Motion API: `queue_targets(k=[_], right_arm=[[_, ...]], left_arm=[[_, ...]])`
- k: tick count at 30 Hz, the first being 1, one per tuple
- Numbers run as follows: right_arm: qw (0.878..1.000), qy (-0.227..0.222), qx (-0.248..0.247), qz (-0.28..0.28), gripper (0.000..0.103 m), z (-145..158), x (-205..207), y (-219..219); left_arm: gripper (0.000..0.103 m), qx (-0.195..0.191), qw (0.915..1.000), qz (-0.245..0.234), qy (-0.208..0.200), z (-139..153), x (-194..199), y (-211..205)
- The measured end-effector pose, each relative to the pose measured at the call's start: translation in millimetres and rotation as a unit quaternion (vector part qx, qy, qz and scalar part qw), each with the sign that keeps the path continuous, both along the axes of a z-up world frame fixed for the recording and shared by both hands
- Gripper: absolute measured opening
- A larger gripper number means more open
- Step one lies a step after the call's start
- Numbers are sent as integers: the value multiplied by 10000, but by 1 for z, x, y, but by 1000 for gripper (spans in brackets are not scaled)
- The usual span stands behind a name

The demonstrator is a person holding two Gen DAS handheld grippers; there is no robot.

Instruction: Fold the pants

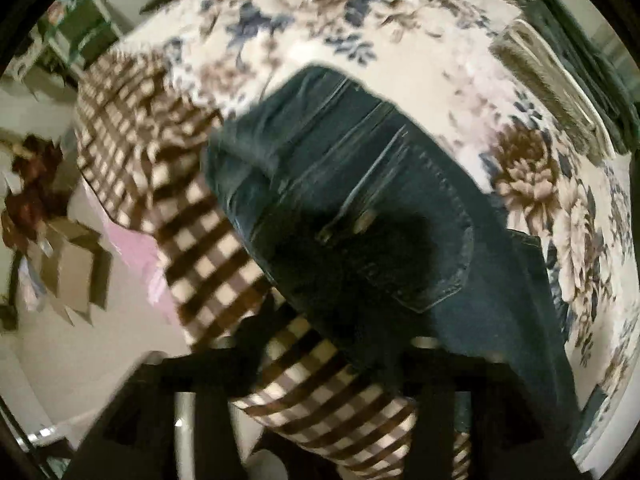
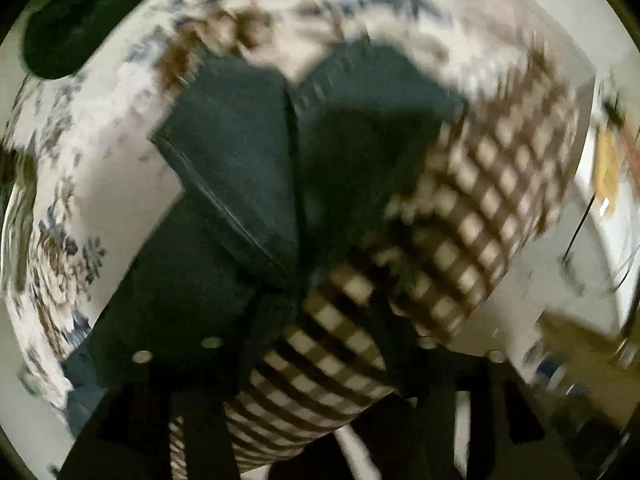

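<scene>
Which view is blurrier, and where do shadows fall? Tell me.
Right wrist view: blurrier, with the floral bedspread and checked cloth smeared; a dark shadow lies across the jeans. Left wrist view: sharper, pocket stitching readable on the jeans, shadow near their middle, edges curved by the fisheye.

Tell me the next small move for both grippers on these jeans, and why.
Probably close in on the jeans near the waist and grip an edge. They lie spread, unfolded, on the flowered bedspread, partly over the checked cloth, and both hand-held grippers appear open with nothing held, though both views are blurred.
</scene>
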State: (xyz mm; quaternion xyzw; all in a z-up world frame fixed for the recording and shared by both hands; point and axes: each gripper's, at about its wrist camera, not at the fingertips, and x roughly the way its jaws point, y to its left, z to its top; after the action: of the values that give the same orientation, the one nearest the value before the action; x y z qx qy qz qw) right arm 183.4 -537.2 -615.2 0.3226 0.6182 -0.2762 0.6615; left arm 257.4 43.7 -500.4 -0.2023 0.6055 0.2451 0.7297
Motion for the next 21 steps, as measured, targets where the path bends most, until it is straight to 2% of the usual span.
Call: queue_targets(k=[2,5,9,12,13,14,17,19,21], right_arm=[[9985,-165,-361,381,75,19,13,2],[9901,-240,-867,1077,84,26,61,9],[9801,-19,-1116,1645,84,-11,137,31],[9689,363,-1296,2077,82,-47,166,45],[9612,608,-1426,2283,59,-57,170,48],[9569,692,-1542,2364,23,-63,169,50],[9685,334,-1584,1892,13,-44,148,28],[9799,-206,-1508,1291,12,-9,121,-1],[9860,-782,-1274,740,12,22,94,-27]], left_arm=[[85,201,9997,-43,-93,9,3,-8],[85,434,9986,-291,-48,8,7,-21],[85,487,9965,-669,123,-7,21,-45],[85,604,9929,-999,218,-14,29,-68],[85,596,9925,-1049,218,-15,30,-72],[85,610,9915,-1116,261,-18,32,-78],[85,584,9904,-1213,311,-24,34,-89],[85,585,9897,-1258,363,-27,35,-94],[85,575,9892,-1285,416,-31,35,-99]])
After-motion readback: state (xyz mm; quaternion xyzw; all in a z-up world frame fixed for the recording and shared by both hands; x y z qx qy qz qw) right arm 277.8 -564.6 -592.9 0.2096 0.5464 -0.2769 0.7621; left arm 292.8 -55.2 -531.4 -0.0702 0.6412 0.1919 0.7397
